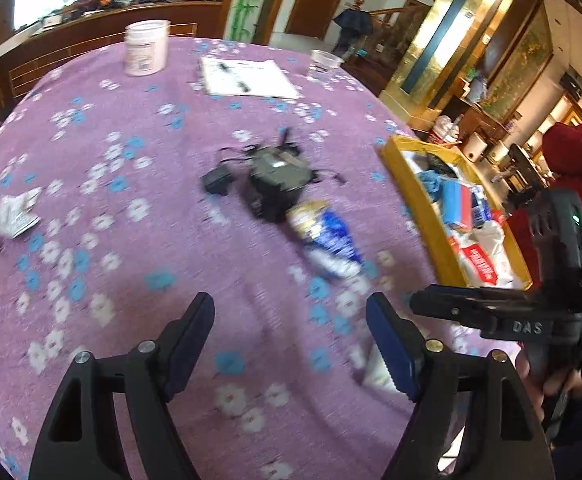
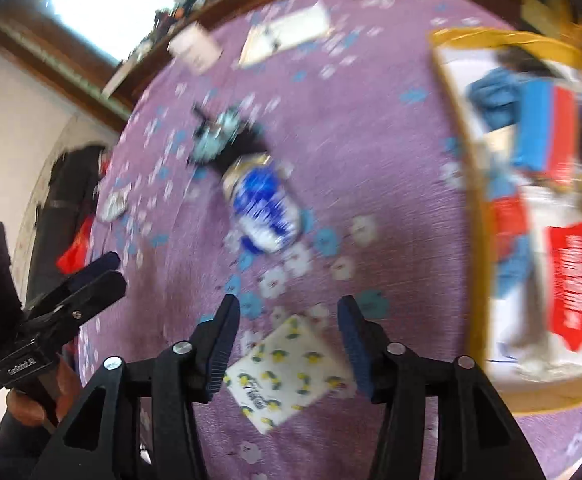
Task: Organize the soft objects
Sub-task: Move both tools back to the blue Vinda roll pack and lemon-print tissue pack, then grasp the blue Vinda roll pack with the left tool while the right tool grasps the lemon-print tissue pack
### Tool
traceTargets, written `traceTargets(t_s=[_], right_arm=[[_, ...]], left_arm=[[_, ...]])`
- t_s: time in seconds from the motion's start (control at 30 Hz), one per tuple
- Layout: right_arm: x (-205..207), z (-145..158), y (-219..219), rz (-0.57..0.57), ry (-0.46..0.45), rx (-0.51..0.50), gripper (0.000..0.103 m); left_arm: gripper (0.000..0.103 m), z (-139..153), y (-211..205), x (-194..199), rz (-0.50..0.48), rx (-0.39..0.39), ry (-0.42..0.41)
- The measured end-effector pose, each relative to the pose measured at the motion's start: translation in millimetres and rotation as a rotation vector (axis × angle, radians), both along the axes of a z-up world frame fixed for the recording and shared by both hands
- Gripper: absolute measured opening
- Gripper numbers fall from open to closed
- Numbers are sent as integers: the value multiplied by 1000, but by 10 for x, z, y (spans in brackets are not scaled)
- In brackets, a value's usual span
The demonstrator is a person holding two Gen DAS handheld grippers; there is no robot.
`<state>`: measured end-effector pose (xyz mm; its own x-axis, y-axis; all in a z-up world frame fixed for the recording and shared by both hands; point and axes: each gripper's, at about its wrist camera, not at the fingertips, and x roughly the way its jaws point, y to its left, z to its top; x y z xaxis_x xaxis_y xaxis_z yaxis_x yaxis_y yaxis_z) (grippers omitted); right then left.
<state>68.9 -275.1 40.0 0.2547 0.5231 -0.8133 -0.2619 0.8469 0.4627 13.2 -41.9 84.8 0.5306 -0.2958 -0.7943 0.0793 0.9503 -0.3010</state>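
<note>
My left gripper (image 1: 291,314) hangs open over bare purple cloth, nothing between its fingers. A crumpled blue-and-white packet (image 1: 325,240) lies ahead of it, next to a black pouch with cords (image 1: 275,184). My right gripper (image 2: 289,316) is open, and a white tissue pack with lemon print (image 2: 287,372) lies flat on the cloth between its fingers, with the pads not pressing on it. The same blue-and-white packet (image 2: 263,204) shows further ahead in the right wrist view. A yellow-rimmed box (image 2: 475,240) at the right holds several soft packs and cloths. Each gripper shows in the other's view: right gripper (image 1: 415,302), left gripper (image 2: 113,270).
The round table has a purple flowered cloth (image 1: 151,200). At its far side stand a white jar (image 1: 147,48), a sheet of paper with pens (image 1: 247,76) and a clear plastic cup (image 1: 325,62). A crumpled white wrapper (image 1: 15,212) lies at the left. A person in red (image 1: 579,168) sits beyond the box.
</note>
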Motion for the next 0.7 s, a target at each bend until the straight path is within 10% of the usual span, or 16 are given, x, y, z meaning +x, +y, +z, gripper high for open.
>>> traceTargets(t_s=[0.5, 0.7], right_arm=[[-492, 309, -555, 6, -106, -14, 74], [-549, 259, -684, 5, -94, -13, 76]], left_arm=[[83, -521, -770, 976, 95, 157, 183], [47, -699, -876, 1018, 88, 182, 187]])
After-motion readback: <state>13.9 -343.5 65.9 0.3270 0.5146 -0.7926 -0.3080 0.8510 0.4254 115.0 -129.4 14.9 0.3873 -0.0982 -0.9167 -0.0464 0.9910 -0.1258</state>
